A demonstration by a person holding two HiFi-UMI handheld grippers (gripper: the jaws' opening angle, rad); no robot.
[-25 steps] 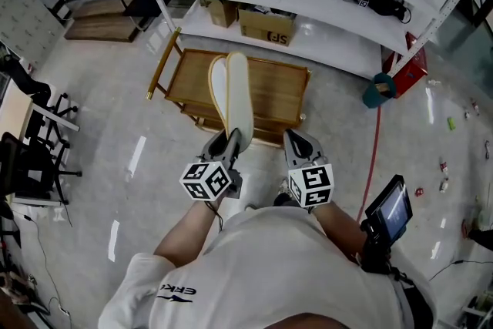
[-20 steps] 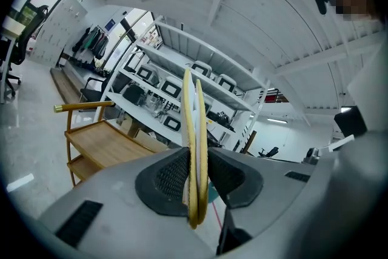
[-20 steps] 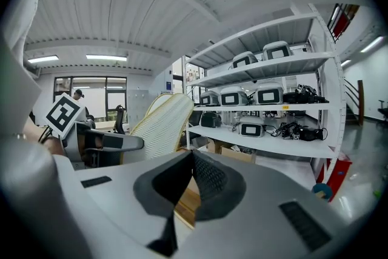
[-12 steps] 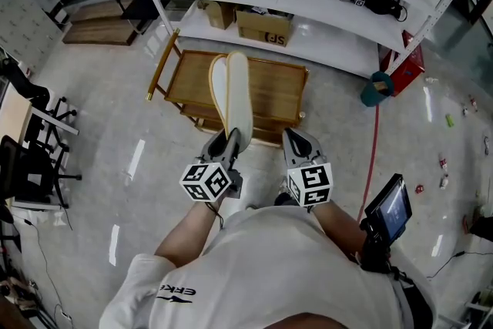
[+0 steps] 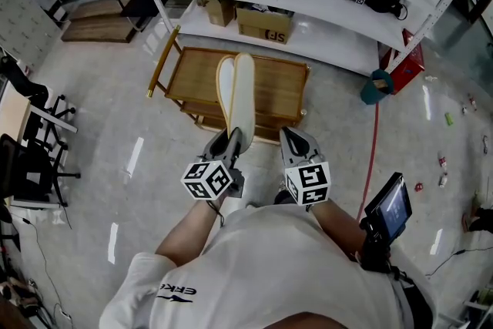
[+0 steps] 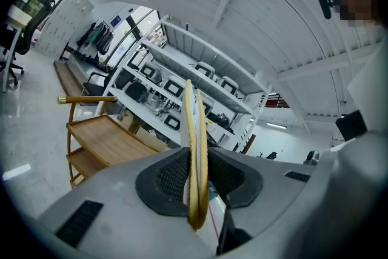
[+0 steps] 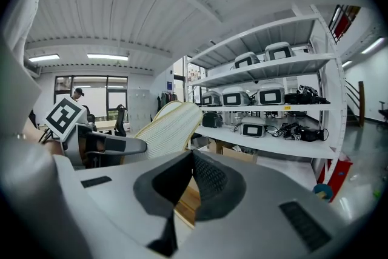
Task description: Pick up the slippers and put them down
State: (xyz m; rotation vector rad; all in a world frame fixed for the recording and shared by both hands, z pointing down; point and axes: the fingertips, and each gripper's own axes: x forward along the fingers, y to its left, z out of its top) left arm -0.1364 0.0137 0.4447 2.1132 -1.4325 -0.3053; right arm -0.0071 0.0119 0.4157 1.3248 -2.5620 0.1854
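Observation:
A pair of cream slippers (image 5: 239, 100), pressed sole to sole, juts forward from my left gripper (image 5: 233, 141), which is shut on their heel end. Their toes hang over the top of a wooden cart (image 5: 277, 88). In the left gripper view the slippers (image 6: 195, 130) stand on edge between the two dark pads (image 6: 167, 176). My right gripper (image 5: 291, 136) hovers just to the right at the same height, shut and empty. In the right gripper view its pads meet at the tip (image 7: 193, 154), and the slippers (image 7: 167, 127) show at the left.
White shelving (image 5: 323, 8) with devices and cardboard boxes (image 5: 266, 25) stands behind the cart. A teal bin (image 5: 379, 88) and a red object (image 5: 408, 69) sit at the right. Black chairs (image 5: 31, 158) line the left side. A screen device (image 5: 389, 208) hangs at the person's right hip.
The far end of the slippers has swung a little to the right over the cart. Both grippers stay about where they were.

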